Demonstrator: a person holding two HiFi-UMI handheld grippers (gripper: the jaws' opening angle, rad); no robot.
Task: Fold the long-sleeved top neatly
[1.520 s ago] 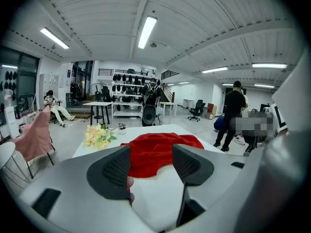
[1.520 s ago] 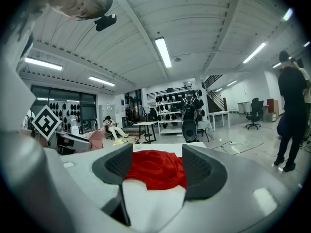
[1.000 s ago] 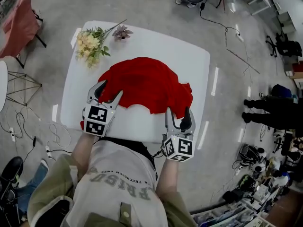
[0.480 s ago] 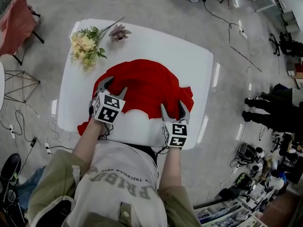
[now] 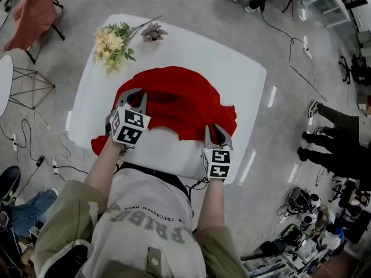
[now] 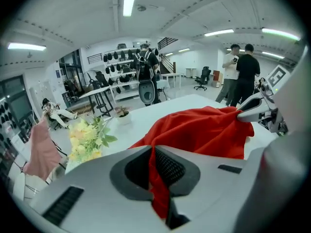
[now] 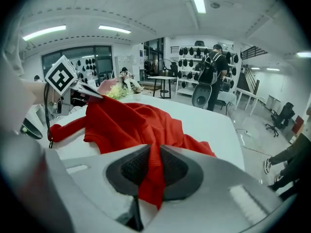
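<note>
You are pinching the limp, light top (image 5: 174, 94) by its near edge; left gripper (image 5: 134, 98) and right gripper (image 5: 215, 133) have just been closing on cloth.

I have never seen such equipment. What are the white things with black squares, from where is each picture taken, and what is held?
No robot: a person at a white table holds a two-jaw tool in each hand, the left tool and the right tool. The marked cubes belong to them. One picture looks down from the person's head; the other two look along each tool's jaws. On the table lie a red top and flowers. Both tools have just been closing, and each pinches the top's cloth.
</note>
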